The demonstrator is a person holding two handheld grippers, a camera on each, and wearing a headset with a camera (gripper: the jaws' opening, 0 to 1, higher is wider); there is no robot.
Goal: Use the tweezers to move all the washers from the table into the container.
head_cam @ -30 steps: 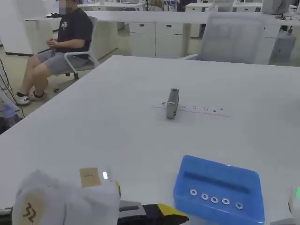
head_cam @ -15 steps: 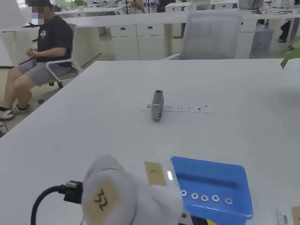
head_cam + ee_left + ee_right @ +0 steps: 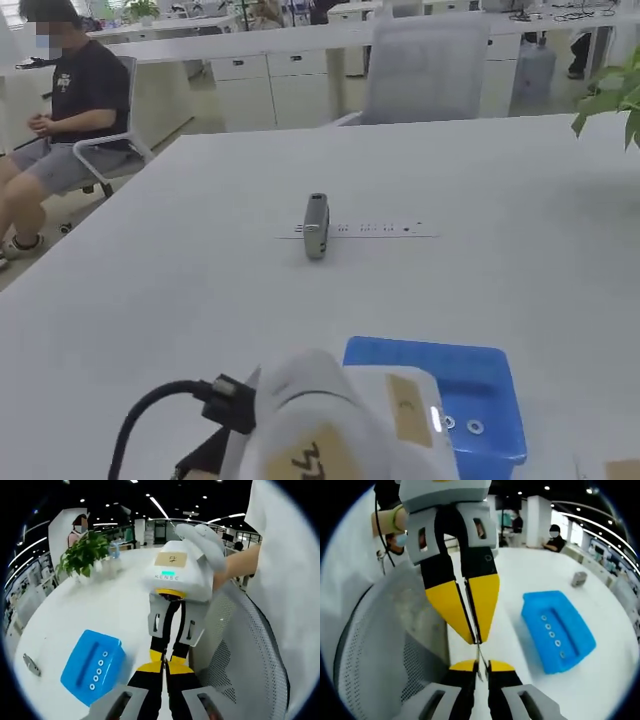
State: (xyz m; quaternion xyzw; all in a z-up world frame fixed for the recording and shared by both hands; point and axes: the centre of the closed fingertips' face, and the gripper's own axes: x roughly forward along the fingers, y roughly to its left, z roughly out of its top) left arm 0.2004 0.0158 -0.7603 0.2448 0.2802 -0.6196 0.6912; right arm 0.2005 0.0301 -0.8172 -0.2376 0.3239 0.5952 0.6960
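Observation:
The blue container [image 3: 470,375] sits near the table's front edge with a row of washers [image 3: 461,426] in it. A gripper's white body [image 3: 330,430] covers its near left corner. In the right gripper view my left gripper [image 3: 476,641] comes down from the top, its yellow jaws shut on thin metal tweezers [image 3: 468,611]. My right gripper [image 3: 479,666] meets it tip to tip and is shut on the same tweezers. The left gripper view shows my left gripper [image 3: 164,667], my right gripper [image 3: 164,655], the container [image 3: 85,672] and washers [image 3: 98,670].
A small grey device [image 3: 316,225] lies mid-table beside a row of markings. A seated person [image 3: 60,110] is at the far left, an office chair [image 3: 425,65] behind the table, a plant [image 3: 610,95] at the right. A mesh chair [image 3: 240,645] is close behind the grippers.
The head camera has panned, so the table has shifted in the picture. The gripper's white body has moved right along the bottom edge and now hides part of the container and some washers.

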